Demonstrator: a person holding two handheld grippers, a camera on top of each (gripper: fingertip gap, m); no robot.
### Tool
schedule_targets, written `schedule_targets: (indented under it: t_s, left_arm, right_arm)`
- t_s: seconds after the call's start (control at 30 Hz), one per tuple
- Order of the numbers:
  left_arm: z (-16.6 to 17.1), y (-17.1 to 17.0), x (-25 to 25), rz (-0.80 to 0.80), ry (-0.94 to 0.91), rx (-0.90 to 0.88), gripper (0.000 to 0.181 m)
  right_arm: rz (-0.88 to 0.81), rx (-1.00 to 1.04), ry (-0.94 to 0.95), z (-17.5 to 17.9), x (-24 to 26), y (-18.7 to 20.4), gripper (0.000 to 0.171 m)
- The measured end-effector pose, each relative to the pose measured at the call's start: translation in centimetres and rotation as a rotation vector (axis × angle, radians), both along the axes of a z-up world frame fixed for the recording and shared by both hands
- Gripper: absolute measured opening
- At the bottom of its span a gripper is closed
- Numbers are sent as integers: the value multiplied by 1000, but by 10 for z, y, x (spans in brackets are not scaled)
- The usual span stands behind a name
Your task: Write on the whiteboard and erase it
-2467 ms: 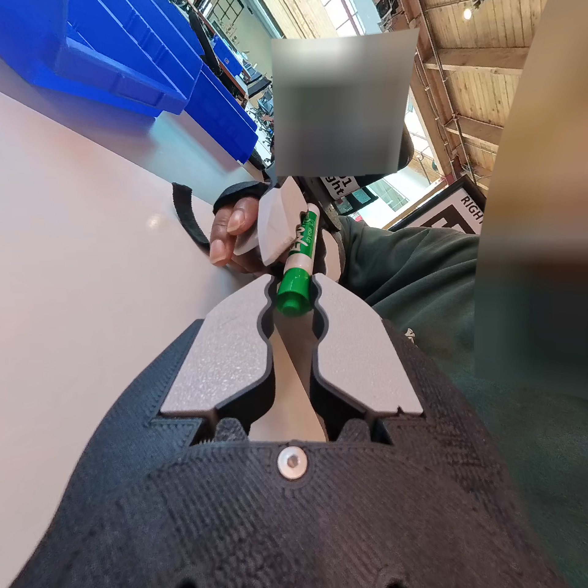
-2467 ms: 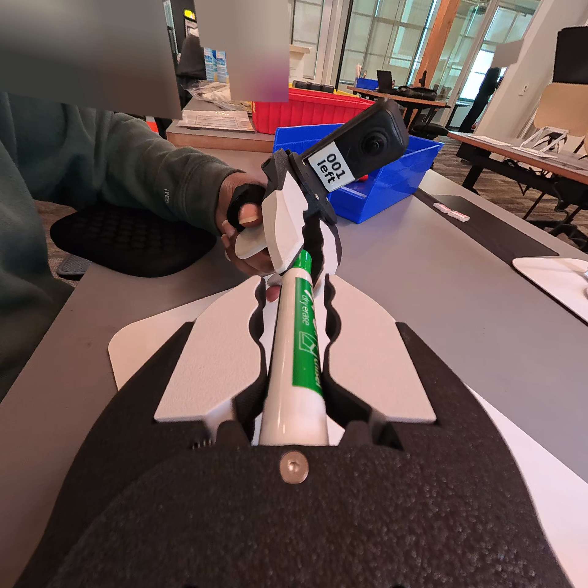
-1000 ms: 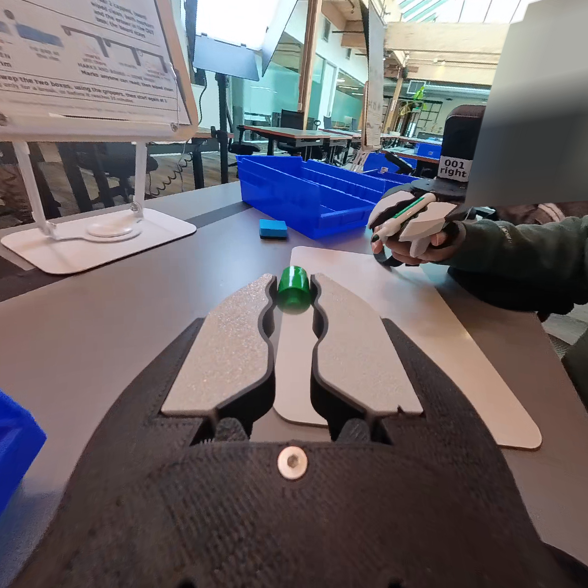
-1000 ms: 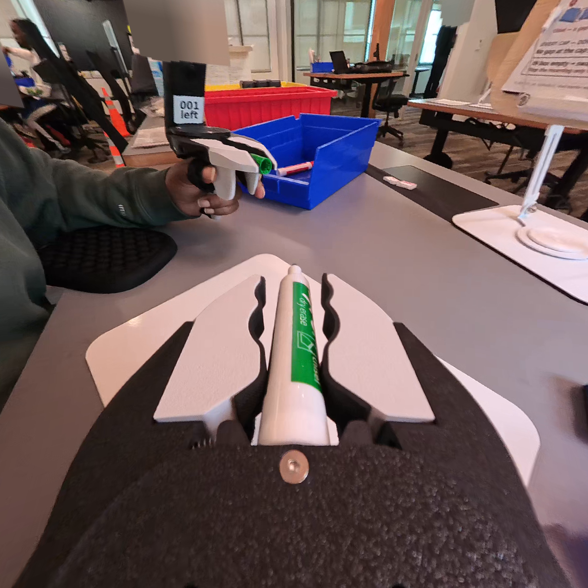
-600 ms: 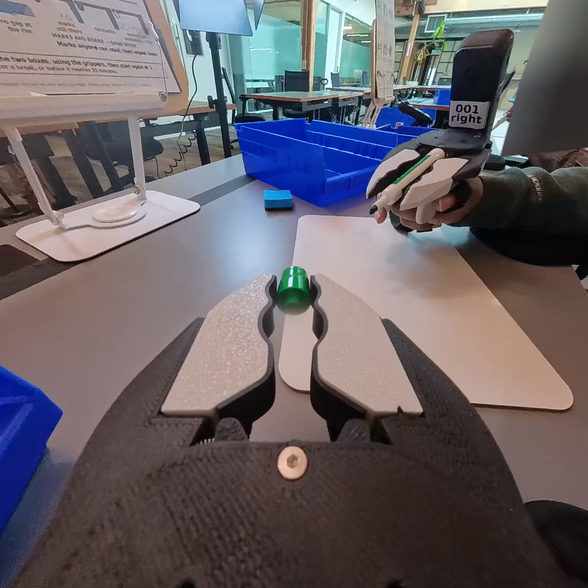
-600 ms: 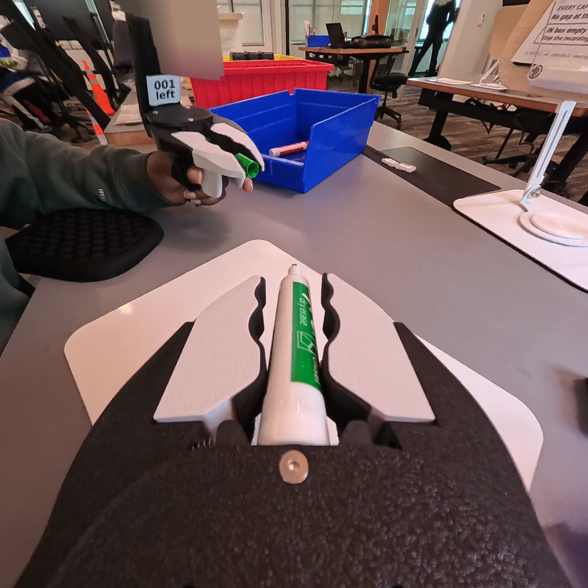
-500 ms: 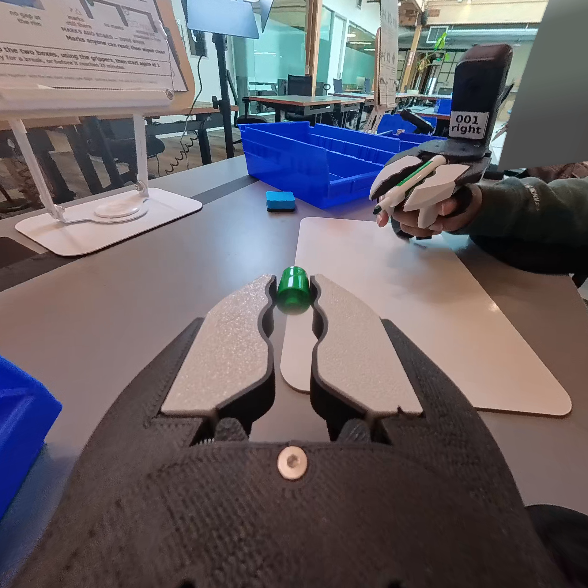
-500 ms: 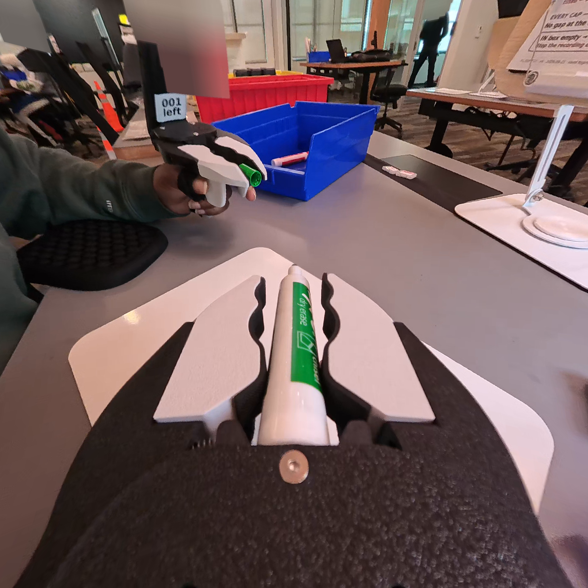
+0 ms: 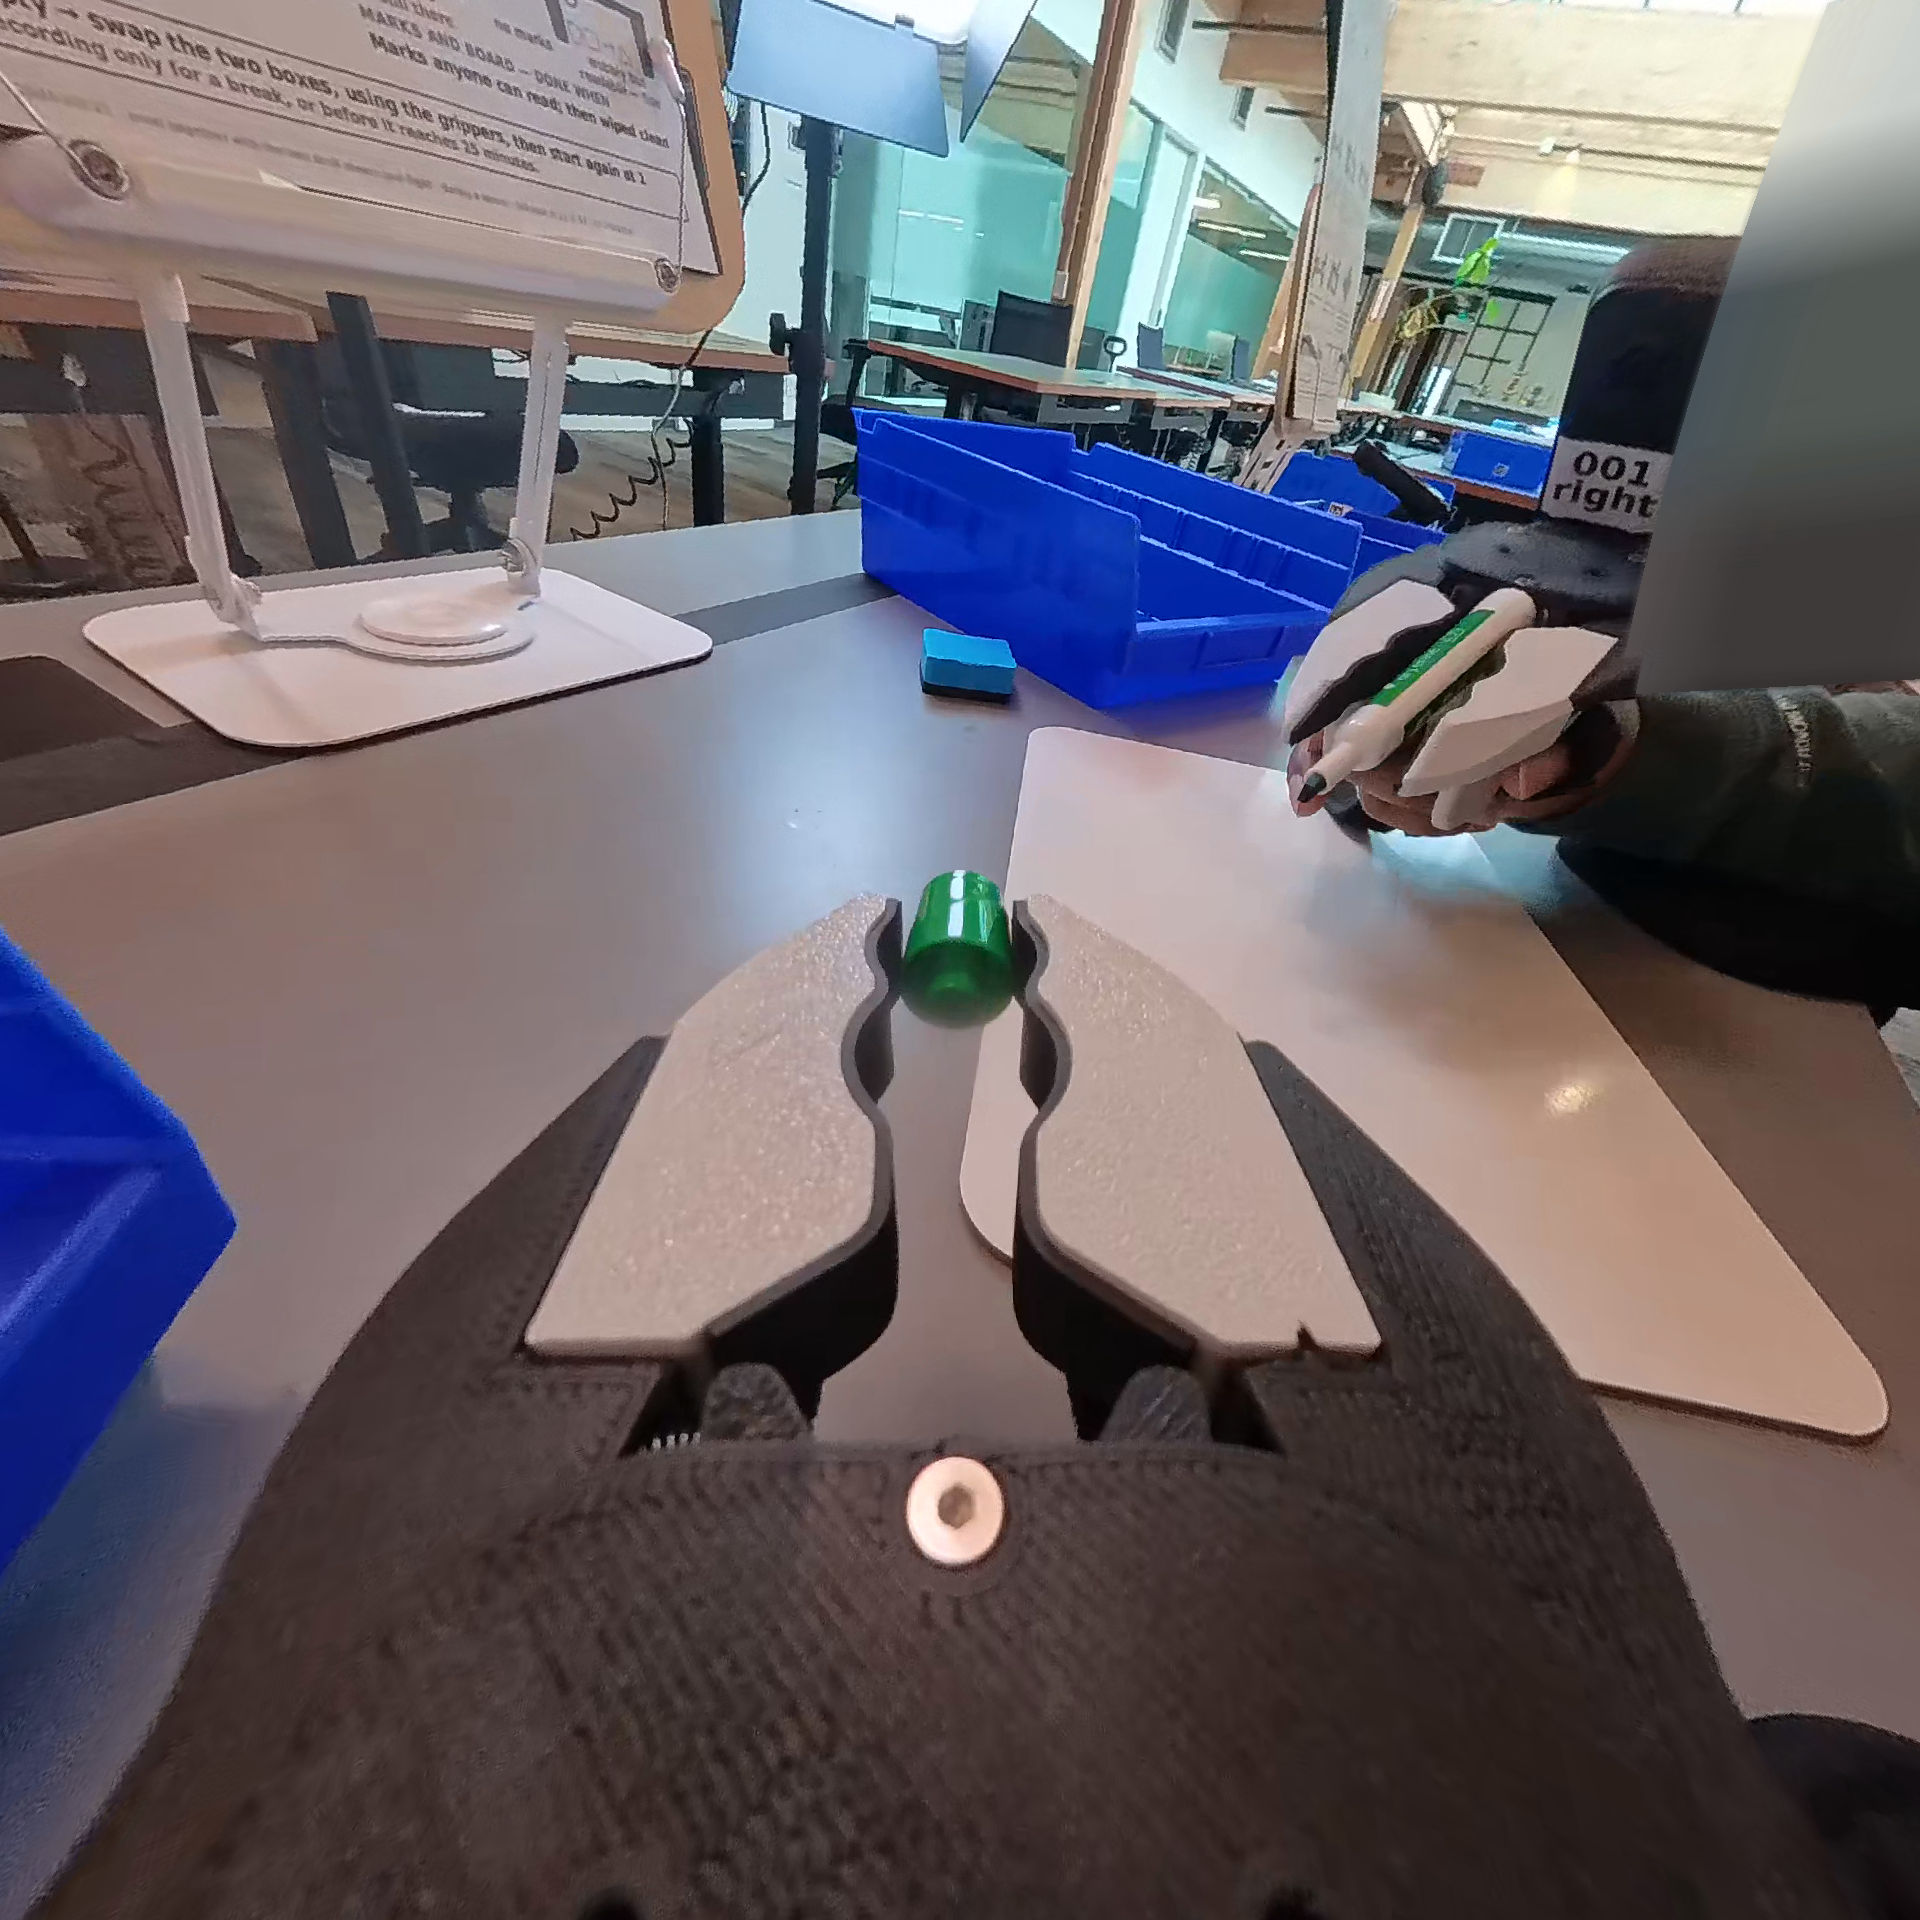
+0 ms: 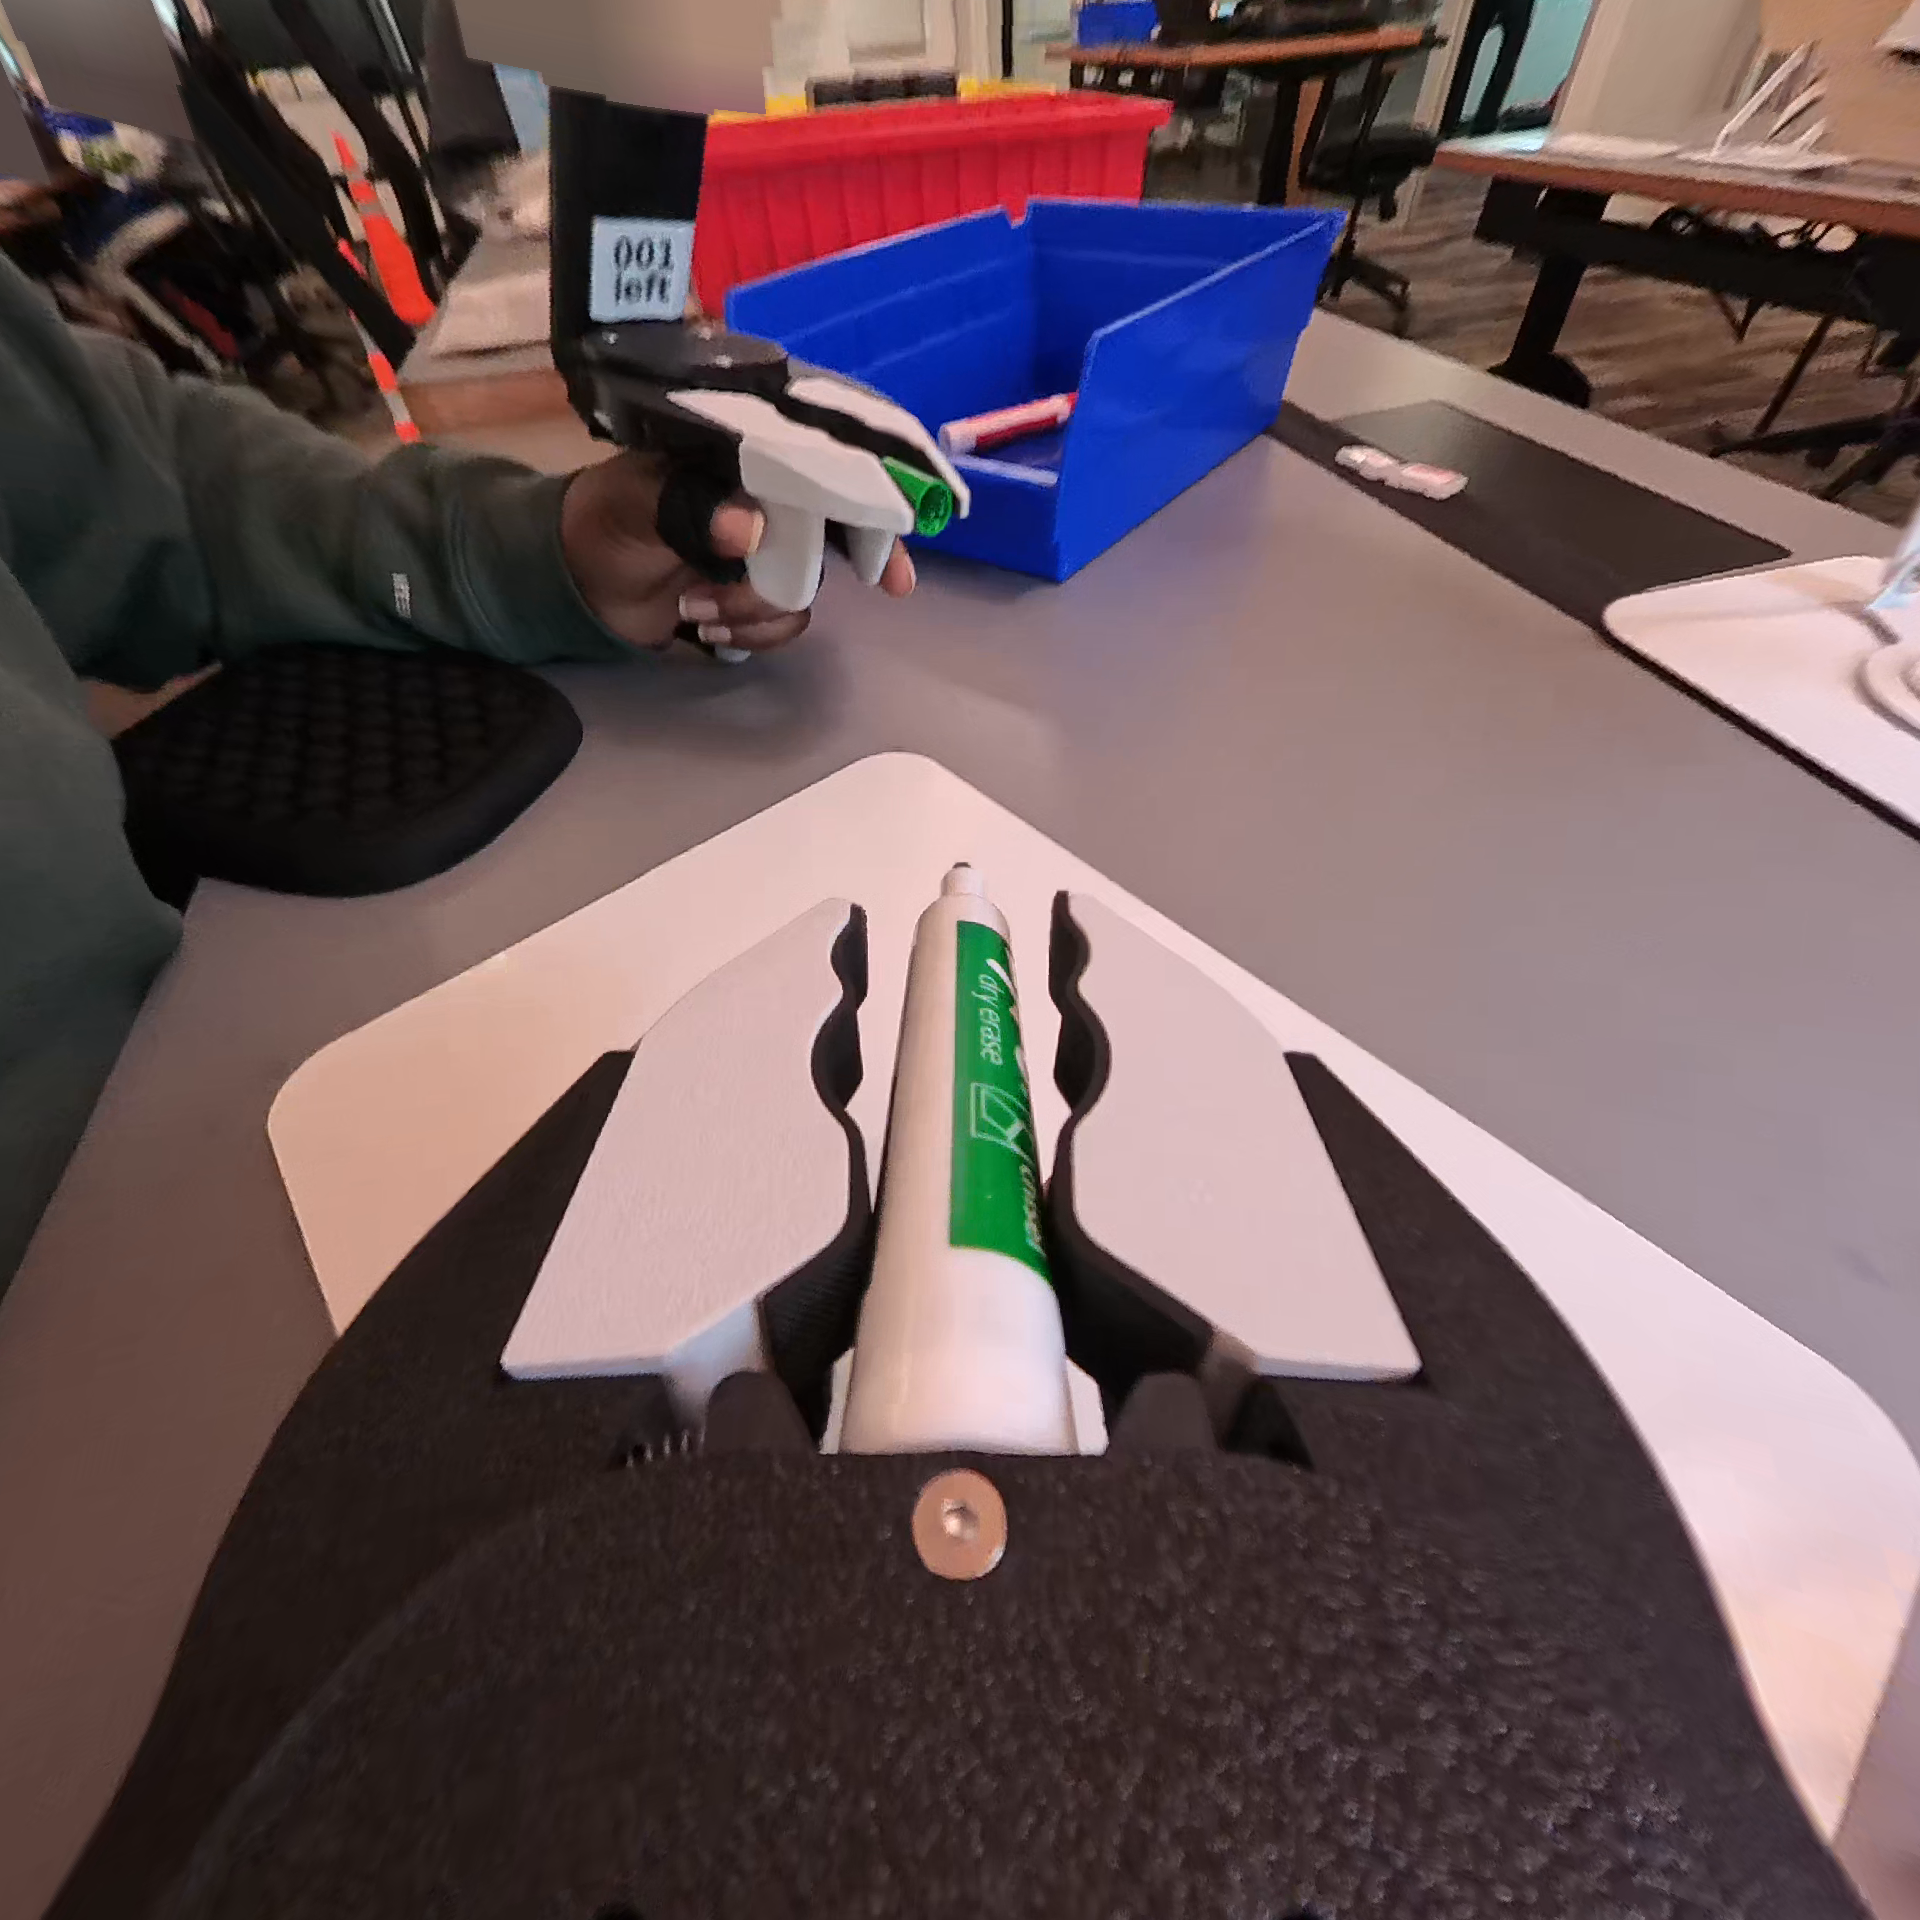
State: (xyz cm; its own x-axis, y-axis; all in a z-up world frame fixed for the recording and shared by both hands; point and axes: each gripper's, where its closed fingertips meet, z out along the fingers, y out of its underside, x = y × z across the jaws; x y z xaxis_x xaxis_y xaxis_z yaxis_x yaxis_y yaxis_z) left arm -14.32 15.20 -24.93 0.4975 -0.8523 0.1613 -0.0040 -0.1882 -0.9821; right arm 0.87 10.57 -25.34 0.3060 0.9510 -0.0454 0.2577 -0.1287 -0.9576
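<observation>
Over the counter [image 9: 520, 935]: both tools sit apart now, each with its own piece of the marker

What changed: 2.5 s ago the two tools were nose to nose with the cap on the marker; now the cap [image 9: 956, 951] is off and the tools have pulled well apart

Left tool [image 9: 956, 935]: narrow, pinching just the green cap at its very tip, hovering over the near-left edge of the whiteboard

Right tool [image 10: 961, 914]: clamped along the marker [image 10: 971, 1143], barrel lying lengthwise in the slot, bare tip poking out front

Whiteboard [image 9: 1403, 1091]: flat on the counter, blank as far as I can see, right under the right tool

Tip vs board: from the left wrist view the tip looks angled down at the far corner of the board, close above it; can't tell if it's touching

Eraser [image 9: 966, 665]: small blue block on the counter beside the blue bin [image 9: 1091, 561], off the board's far-left corner, untouched

What it means: uncapping looks done, so writing is my guess for next; the erase part comes later
</observation>
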Motion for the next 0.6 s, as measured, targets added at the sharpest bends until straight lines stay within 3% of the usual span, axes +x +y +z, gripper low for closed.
schedule_targets:
  t_s: [0.37,0.6]
  left_arm:
    - [1,-14,-12,-53,22,44,20]
    - [0,-24,-13,-90,29,41,20]
  right_arm:
    - [104,50,-171,-1,-57,-13,34]
    - [86,-21,-316,-18,-76,-4,34]
